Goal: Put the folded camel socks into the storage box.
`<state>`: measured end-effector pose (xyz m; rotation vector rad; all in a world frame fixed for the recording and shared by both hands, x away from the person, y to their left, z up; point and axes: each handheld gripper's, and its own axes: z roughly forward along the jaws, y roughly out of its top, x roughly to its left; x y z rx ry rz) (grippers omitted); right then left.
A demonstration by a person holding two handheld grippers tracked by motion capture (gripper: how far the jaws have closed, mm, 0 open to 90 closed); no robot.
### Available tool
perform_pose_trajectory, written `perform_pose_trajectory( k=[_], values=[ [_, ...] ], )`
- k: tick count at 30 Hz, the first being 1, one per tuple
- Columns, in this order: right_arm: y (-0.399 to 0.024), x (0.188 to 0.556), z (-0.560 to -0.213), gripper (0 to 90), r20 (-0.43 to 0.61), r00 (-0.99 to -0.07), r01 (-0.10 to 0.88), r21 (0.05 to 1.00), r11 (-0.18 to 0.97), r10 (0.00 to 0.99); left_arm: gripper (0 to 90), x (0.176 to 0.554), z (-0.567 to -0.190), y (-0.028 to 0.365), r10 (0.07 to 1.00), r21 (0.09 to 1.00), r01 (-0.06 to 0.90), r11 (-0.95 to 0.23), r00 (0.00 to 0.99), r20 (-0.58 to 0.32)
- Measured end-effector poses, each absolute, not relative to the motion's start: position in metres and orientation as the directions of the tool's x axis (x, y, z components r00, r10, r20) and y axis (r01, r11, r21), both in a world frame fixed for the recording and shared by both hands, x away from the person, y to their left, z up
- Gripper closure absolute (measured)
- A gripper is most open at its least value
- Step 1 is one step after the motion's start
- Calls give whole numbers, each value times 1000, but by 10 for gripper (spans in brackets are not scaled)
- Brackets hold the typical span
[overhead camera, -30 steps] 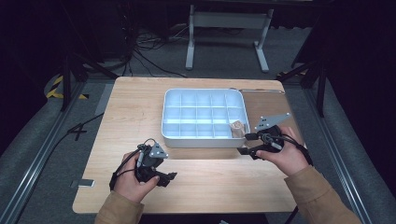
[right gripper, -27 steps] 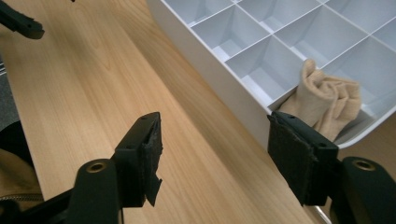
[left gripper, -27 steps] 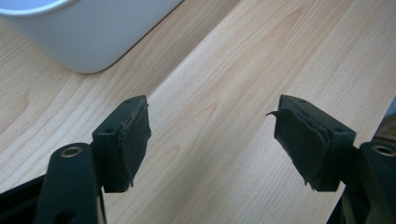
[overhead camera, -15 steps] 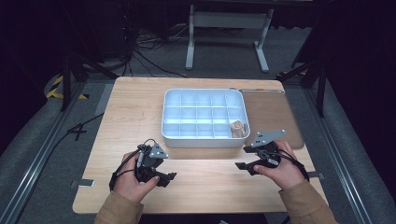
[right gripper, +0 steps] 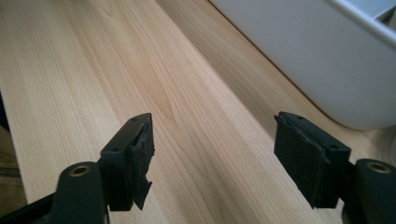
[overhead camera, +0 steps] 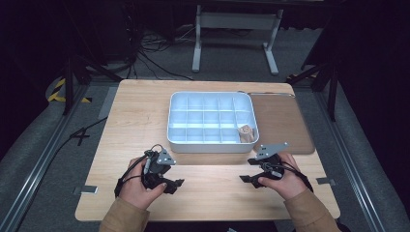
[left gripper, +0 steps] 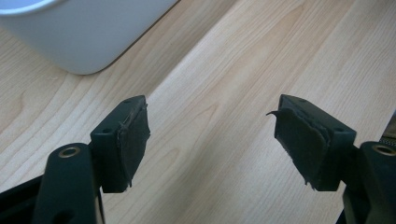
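Observation:
A white divided tray (overhead camera: 211, 142) sits in the middle of the wooden table (overhead camera: 135, 121). A small tan object (overhead camera: 246, 133) lies in the tray's front right compartment. My left gripper (overhead camera: 178, 183) rests low over the table's front left, open, with bare wood between its pads (left gripper: 133, 140). My right gripper (overhead camera: 245, 179) hovers near the front right, also open and holding nothing; its pads (right gripper: 299, 156) frame bare wood. The tray's rounded corner (left gripper: 88, 42) appears up left in the left gripper view, and its wall (right gripper: 327, 70) runs along the right in the right gripper view.
A brown mat (overhead camera: 283, 123) lies on the table right of the tray. Beyond the far edge stand a metal frame (overhead camera: 235, 36) and loose cables (overhead camera: 145, 53) on the floor. Rails (overhead camera: 43, 145) run along both sides of the table.
The right hand has drawn its gripper back from the tray's front right corner toward the table's front edge. The left gripper has stayed in place.

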<state>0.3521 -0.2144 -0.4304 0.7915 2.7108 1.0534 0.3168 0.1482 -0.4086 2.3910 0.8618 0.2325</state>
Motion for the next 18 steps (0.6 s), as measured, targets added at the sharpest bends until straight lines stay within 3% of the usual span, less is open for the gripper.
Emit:
perform_pose_trajectory(
  k=[18],
  values=[
    [-216, 339, -475, 261, 18, -857, 392, 672, 628, 516, 212, 323, -438, 150, 633, 569, 548, -613, 772, -61]
  ],
)
